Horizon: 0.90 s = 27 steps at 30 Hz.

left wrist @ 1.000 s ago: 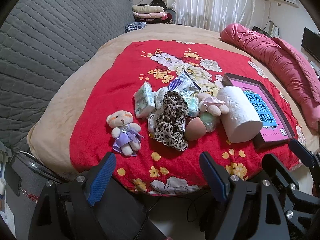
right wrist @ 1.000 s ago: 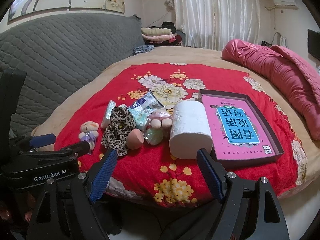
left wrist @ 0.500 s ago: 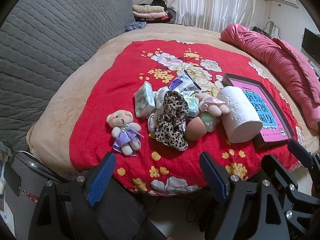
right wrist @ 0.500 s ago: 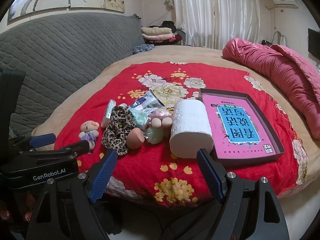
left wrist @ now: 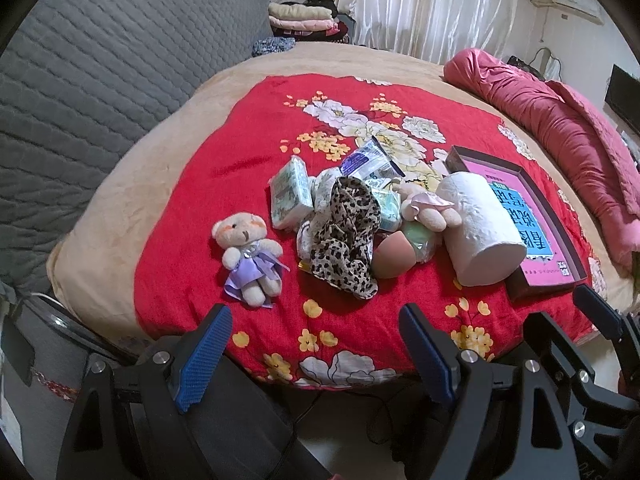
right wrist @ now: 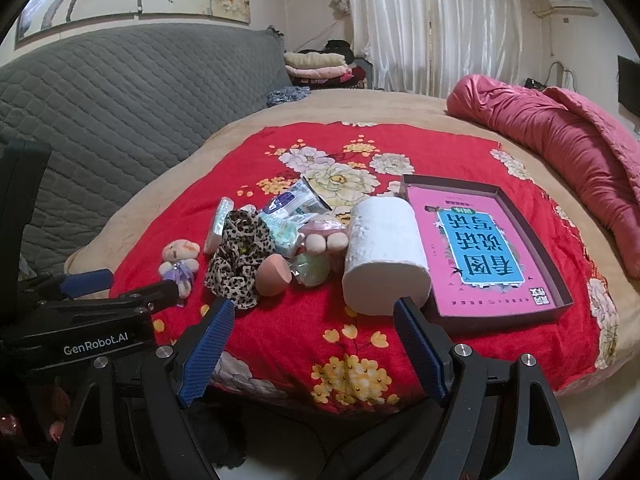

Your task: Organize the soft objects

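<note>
A pile of soft things lies on a red flowered blanket (left wrist: 248,148): a small teddy bear in a purple dress (left wrist: 247,252), a leopard-print cloth (left wrist: 346,236), tissue packs (left wrist: 290,194), a peach sponge (left wrist: 394,258), a pink plush toy (left wrist: 428,208) and a white paper roll (left wrist: 478,228). The same pile shows in the right wrist view, with the bear (right wrist: 179,262) and the roll (right wrist: 384,256). My left gripper (left wrist: 316,354) is open and empty, short of the blanket's near edge. My right gripper (right wrist: 314,350) is open and empty, just before the roll.
An open box with a pink and blue lining (right wrist: 488,248) lies right of the roll. A rolled pink quilt (right wrist: 560,140) lies at the far right. A grey quilted headboard (right wrist: 120,100) stands on the left. Folded clothes (right wrist: 316,66) are stacked behind the bed.
</note>
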Each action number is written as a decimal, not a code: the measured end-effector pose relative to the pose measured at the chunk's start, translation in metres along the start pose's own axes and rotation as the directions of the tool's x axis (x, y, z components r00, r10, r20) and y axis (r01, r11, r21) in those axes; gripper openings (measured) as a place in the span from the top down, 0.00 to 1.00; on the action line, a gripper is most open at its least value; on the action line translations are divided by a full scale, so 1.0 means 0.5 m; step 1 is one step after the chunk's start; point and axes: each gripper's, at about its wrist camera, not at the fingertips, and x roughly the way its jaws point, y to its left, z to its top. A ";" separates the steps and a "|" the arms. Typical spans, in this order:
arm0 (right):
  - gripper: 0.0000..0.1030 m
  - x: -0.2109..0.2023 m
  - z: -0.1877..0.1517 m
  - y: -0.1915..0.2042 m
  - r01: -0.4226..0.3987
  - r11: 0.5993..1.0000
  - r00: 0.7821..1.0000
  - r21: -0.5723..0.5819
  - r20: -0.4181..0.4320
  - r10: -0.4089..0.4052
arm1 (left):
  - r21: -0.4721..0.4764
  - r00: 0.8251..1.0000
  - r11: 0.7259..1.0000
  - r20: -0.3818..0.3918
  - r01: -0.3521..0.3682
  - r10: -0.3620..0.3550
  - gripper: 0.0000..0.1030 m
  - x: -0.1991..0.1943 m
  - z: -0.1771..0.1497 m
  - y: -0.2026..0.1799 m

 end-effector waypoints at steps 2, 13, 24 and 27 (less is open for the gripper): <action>0.20 0.005 0.002 0.000 -0.002 1.000 1.000 0.001 -0.004 0.002 | -0.017 1.000 1.000 -0.012 0.008 -0.008 0.18 0.005 0.002 0.010; 0.20 0.040 0.009 0.023 -0.065 0.998 0.998 -0.024 -0.030 0.064 | -0.183 0.992 0.982 -0.100 0.052 -0.071 0.18 0.080 0.021 0.117; 0.20 0.137 0.024 0.030 -0.121 0.991 0.986 0.055 -0.109 0.127 | -0.306 0.981 0.951 -0.164 0.052 -0.107 0.18 0.204 0.062 0.182; 0.20 0.161 0.026 0.030 -0.122 0.990 0.984 0.075 -0.125 0.130 | -0.309 0.975 0.950 -0.197 0.040 -0.105 0.18 0.242 0.067 0.180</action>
